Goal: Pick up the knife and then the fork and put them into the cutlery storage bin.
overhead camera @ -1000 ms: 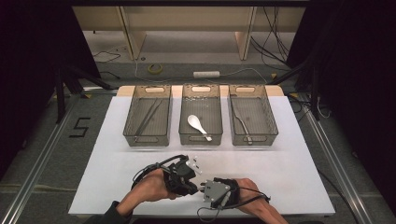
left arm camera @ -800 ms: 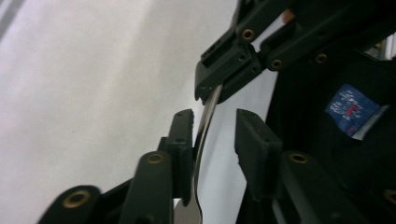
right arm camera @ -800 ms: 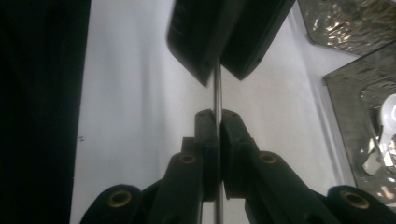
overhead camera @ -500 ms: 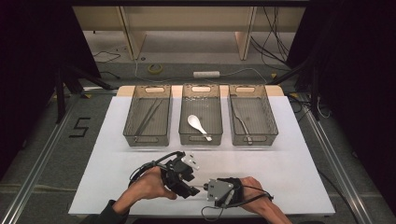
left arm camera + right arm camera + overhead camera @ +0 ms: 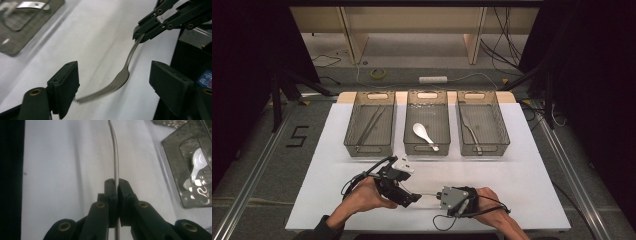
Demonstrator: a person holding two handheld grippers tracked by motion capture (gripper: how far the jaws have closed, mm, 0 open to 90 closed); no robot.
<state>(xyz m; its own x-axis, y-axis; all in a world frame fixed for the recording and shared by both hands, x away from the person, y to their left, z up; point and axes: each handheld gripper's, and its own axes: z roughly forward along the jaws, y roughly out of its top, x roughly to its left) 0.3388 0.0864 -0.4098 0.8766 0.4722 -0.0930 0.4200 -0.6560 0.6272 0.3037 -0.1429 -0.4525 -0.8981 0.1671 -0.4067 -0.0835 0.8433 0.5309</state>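
Fork (image 5: 122,77): metal, handle clamped between the closed jaws of the right gripper (image 5: 116,182), held just above the white table (image 5: 532,165) near its front edge. Long axis runs level from right gripper toward left gripper (image 5: 113,82); tines point at the left. Left gripper: jaws have just been opening, now stand apart on either side of the tines, pads (image 5: 67,85) not pressing. Right hand (image 5: 482,205) carries the fork alone. Beyond, toward the far edge: three bins; middle bin (image 5: 427,149) holds a white spoon (image 5: 424,134); right bin (image 5: 484,149), holding cutlery, lies nearer the right hand.
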